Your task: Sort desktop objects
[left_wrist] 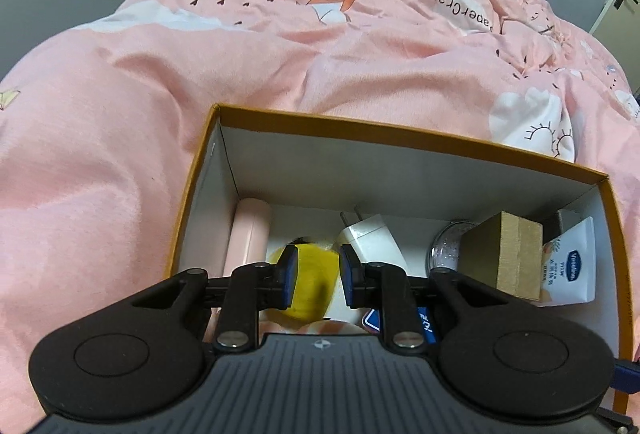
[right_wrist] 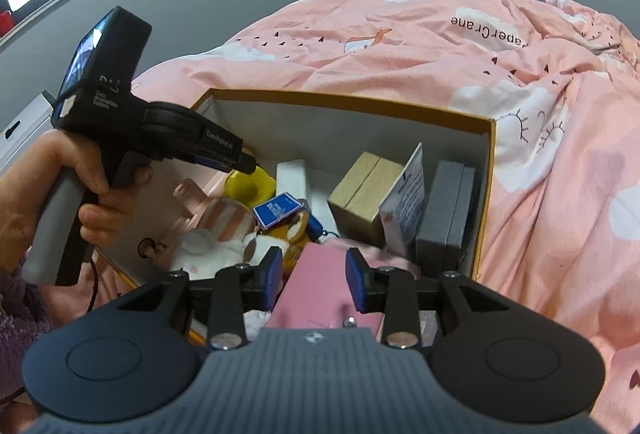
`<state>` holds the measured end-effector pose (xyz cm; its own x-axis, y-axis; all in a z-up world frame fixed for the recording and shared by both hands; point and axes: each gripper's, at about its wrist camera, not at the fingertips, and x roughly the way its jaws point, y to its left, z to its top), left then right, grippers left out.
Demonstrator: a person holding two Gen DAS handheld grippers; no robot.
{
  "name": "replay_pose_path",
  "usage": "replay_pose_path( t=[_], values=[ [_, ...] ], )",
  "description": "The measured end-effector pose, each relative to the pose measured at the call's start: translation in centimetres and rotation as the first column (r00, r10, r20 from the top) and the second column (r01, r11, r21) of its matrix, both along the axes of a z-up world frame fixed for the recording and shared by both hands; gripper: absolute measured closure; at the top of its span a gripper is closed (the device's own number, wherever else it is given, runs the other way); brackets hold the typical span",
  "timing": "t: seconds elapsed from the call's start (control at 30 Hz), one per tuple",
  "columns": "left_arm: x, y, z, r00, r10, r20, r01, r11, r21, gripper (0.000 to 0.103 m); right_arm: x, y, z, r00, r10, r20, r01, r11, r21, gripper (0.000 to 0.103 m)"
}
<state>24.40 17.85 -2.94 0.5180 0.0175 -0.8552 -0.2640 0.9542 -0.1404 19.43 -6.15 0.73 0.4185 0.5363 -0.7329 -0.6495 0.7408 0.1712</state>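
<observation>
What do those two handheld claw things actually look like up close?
Each claw is matte black plastic with blue finger pads, silver screws and a ribbed grey body. The left one has a grey pistol handle, a small screen and white lettering.

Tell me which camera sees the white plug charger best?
The left wrist view. There the white plug charger shows its metal prongs and whole body, just beyond the left gripper, inside the orange box. The right wrist view shows only a white edge that may be it.
</observation>
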Motion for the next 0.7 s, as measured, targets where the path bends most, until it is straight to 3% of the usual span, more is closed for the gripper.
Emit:
replay_pose_path(
  t=[0.33,0.53,0.7],
  values=[
    [-3.0,-2.1,4.2,0.995,-0.048,0.085,0.042,0.997,0.064,0.078,-1.4,-1.7,-0.2,0.999,-0.031,-0.011,0.031,0.999,0.038,0.061],
    [-6.9,-5.1,7.7,0.978,-0.110,0.176,0.085,0.986,0.145,0.068,-2.6,-2.6,0.2,0.998,-0.057,0.024,0.056,0.996,0.063,0.057],
    [-10.6,-7.9,8.6,0.955,-0.174,0.241,0.127,0.972,0.198,0.050,-4.1,-3.7,0.5,0.988,-0.136,0.071,0.128,0.985,0.113,0.041]
  ],
)
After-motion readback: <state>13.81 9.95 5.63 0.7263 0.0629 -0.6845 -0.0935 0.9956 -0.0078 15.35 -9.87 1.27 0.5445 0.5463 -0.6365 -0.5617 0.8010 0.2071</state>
